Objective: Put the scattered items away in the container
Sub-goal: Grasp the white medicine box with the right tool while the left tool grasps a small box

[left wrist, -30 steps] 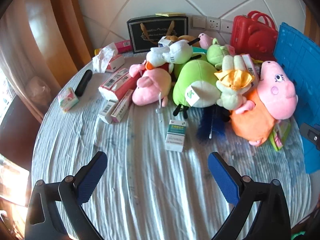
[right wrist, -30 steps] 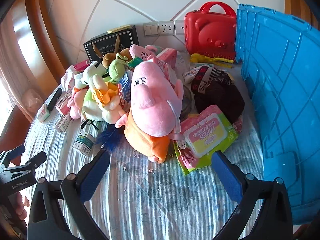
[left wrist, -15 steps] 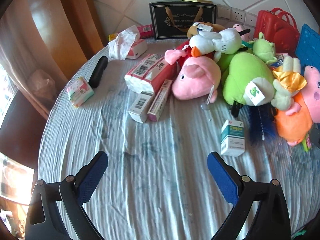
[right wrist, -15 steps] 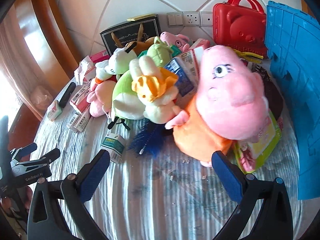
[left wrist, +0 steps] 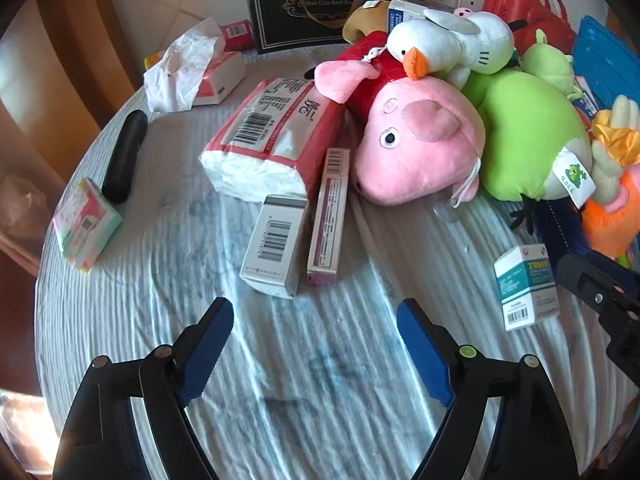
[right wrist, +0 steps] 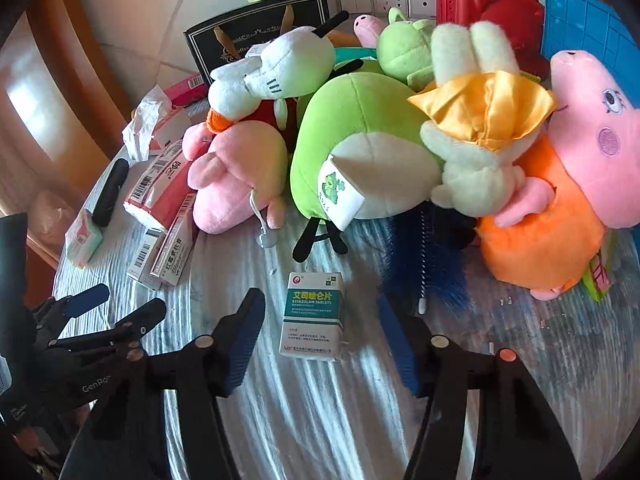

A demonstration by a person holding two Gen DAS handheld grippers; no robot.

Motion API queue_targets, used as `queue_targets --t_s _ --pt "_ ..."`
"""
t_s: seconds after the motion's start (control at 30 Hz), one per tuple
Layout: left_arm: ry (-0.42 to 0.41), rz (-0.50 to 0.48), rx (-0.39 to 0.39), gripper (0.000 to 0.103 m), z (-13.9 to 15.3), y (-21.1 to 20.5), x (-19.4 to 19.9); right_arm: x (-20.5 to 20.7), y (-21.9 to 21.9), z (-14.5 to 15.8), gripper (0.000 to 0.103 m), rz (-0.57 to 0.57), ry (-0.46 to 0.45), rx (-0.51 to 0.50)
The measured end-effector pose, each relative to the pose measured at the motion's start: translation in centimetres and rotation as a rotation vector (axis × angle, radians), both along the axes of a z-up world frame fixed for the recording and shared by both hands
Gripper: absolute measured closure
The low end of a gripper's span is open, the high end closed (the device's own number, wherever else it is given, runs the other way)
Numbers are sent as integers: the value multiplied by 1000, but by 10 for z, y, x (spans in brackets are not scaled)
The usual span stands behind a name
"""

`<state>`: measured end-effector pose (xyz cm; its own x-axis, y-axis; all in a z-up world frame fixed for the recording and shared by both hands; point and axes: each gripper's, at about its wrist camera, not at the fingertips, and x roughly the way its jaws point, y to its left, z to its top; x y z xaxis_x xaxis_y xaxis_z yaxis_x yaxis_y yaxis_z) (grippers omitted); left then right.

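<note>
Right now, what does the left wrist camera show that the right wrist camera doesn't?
Only the left wrist view shows the pink pig's eye, and the left gripper closing on nothing. Only the right wrist view shows the orange-dressed pig's face, and the right gripper closing around the teal medicine box. Both show the green plush, tissue pack and black bag.

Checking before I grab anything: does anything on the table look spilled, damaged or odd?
Small white crumbs lie scattered on the cloth in front of the orange pig. A crumpled tissue droops over a box at the far left. Nothing looks broken.
</note>
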<state>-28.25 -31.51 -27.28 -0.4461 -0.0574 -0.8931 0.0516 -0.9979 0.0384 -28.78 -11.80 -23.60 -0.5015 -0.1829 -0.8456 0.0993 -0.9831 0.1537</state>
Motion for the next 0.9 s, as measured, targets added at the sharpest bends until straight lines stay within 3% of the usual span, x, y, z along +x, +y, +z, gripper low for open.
queue_targets --t_s 0.1,0.27,0.4,0.47,0.7,0.9 --pt "-9 -31 2 18 -10 3 -18 -10 -9 -15 47 -22 -29 9" --pt "25 -68 -64 18 -14 11 -39 -20 -15 -42 47 -43 -106 46" --pt "25 -93 -65 36 -9 17 -45 -26 -14 -50 47 -54 -135 51" --pt "16 -104 -50 37 -5 15 -43 -27 -13 -51 48 -54 -146 51" --pt "12 -8 -21 37 -5 -42 -25 -29 -12 -51 48 -47 -147 54" --pt "4 -2 12 37 -7 -55 -17 -29 -13 -52 47 -51 -150 74"
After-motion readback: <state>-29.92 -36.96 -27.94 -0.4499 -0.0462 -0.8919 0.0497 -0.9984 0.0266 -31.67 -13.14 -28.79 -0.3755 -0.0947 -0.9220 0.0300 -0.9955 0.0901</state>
